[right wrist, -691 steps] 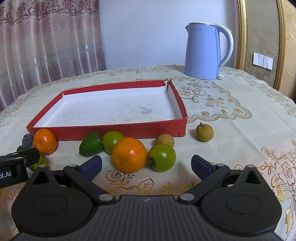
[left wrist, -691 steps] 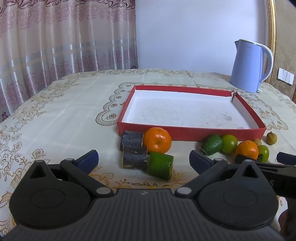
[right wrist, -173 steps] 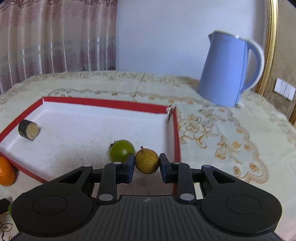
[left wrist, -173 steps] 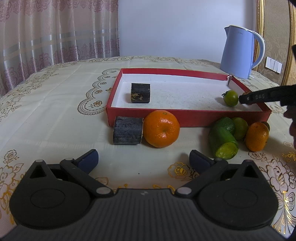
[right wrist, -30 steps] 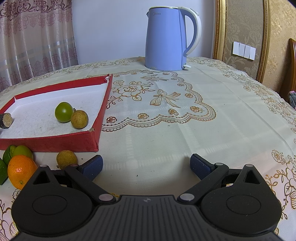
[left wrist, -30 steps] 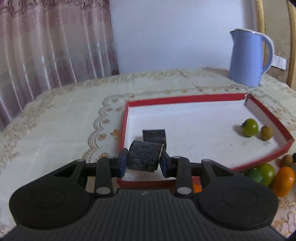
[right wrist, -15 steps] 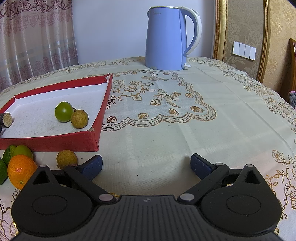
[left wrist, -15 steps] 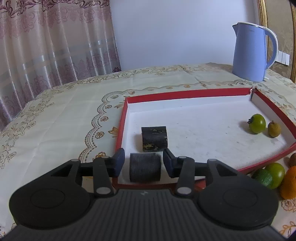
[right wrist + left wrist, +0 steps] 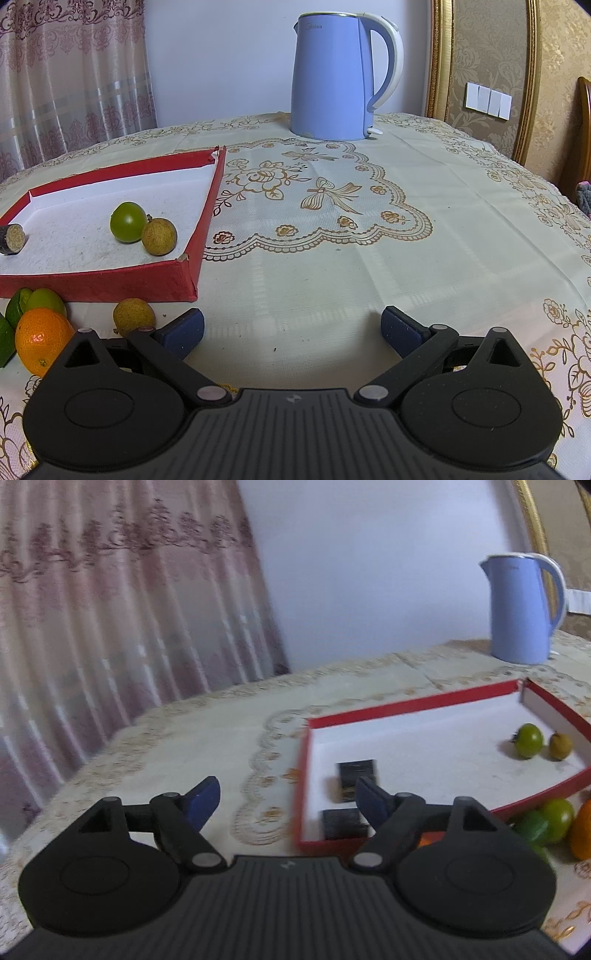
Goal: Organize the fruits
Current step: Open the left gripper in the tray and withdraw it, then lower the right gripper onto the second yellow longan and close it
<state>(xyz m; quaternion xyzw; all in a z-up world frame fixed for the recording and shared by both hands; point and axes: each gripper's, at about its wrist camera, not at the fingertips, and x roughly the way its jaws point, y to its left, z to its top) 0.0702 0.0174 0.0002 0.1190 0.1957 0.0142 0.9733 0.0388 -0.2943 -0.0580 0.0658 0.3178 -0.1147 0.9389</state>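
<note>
Two dark cylindrical chunks (image 9: 345,823) lie in the shallow red-walled tray (image 9: 406,701), the left tool (image 9: 288,799) opening empty, right tool (image 9: 291,330) spread empty; next, probably the round orange (image 9: 40,341) on the counter (image 9: 369,240).

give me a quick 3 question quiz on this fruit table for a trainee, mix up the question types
1. True or false: the orange already lies inside the red tray.
2. How many dark cylinder pieces lie in the tray in the left wrist view?
3. Which sits right beside the green tomato in the tray? A) a kettle B) a small brown fruit C) an orange

Key
1. False; it is on the tablecloth outside the tray's near wall.
2. Two: the near dark piece and the far dark piece.
3. B, the small brown fruit.
</note>
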